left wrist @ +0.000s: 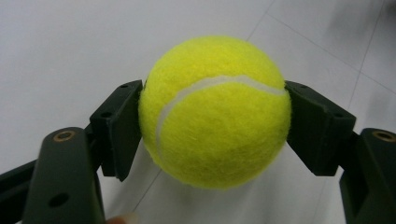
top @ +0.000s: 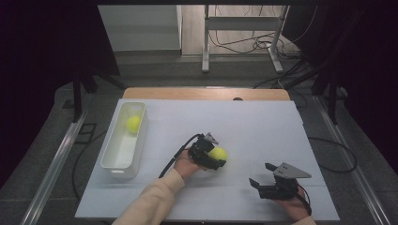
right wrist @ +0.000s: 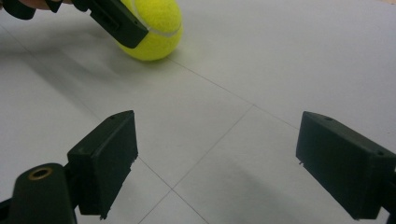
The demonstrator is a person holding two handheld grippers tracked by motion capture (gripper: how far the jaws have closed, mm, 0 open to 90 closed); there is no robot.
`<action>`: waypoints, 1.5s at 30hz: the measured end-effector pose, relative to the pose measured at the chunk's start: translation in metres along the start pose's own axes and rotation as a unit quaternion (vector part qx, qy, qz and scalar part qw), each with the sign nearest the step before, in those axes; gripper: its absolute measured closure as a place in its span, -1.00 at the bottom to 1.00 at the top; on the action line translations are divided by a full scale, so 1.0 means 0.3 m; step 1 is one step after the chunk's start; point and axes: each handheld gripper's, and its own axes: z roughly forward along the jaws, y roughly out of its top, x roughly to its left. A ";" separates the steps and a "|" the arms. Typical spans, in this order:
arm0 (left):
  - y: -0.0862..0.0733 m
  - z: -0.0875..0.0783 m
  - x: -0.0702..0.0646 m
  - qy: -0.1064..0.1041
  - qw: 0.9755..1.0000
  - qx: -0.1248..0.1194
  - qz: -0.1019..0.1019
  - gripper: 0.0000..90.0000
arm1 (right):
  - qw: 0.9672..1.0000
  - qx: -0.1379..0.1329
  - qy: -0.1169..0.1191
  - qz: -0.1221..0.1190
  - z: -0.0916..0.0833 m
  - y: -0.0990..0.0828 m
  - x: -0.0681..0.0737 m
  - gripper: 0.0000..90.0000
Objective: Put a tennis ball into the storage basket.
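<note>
A yellow tennis ball (top: 218, 153) sits near the middle of the white table, and my left gripper (top: 217, 157) is shut on it. In the left gripper view both black pads press against the sides of the ball (left wrist: 215, 112). My right gripper (top: 263, 176) rests low at the front right with its jaws wide apart and nothing between them (right wrist: 217, 163). Its camera also catches the same ball (right wrist: 154, 28) and one of the left gripper's jaws at the upper left. A second yellow tennis ball (top: 133, 123) lies inside the white bin (top: 112, 161) at the left.
The white table (top: 263, 126) ends at a wooden strip at the back. Beyond it stand a metal frame and loose cables on the floor. A black cable trails from the left gripper across the table toward the person's sleeve (top: 150, 201).
</note>
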 end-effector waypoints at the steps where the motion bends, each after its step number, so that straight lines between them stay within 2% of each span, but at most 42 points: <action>1: -0.001 -0.004 0.003 -0.001 1.000 -0.002 -0.004 -0.42 | 1.000 -0.001 0.001 0.000 0.001 0.000 0.000 -0.70; 5: -0.002 -0.025 0.008 -0.001 1.000 -0.011 -0.012 -0.42 | 1.000 -0.002 0.000 0.002 0.000 0.000 -0.001 -0.70; 13: -0.003 -0.064 0.001 -0.002 0.999 -0.038 -0.010 -0.42 | 1.000 -0.002 0.000 0.002 0.000 0.000 -0.001 -0.70; 45: -0.019 -0.161 -0.015 -0.005 0.997 -0.082 -0.002 -0.42 | 1.000 -0.004 -0.005 0.001 -0.002 0.000 -0.001 -0.70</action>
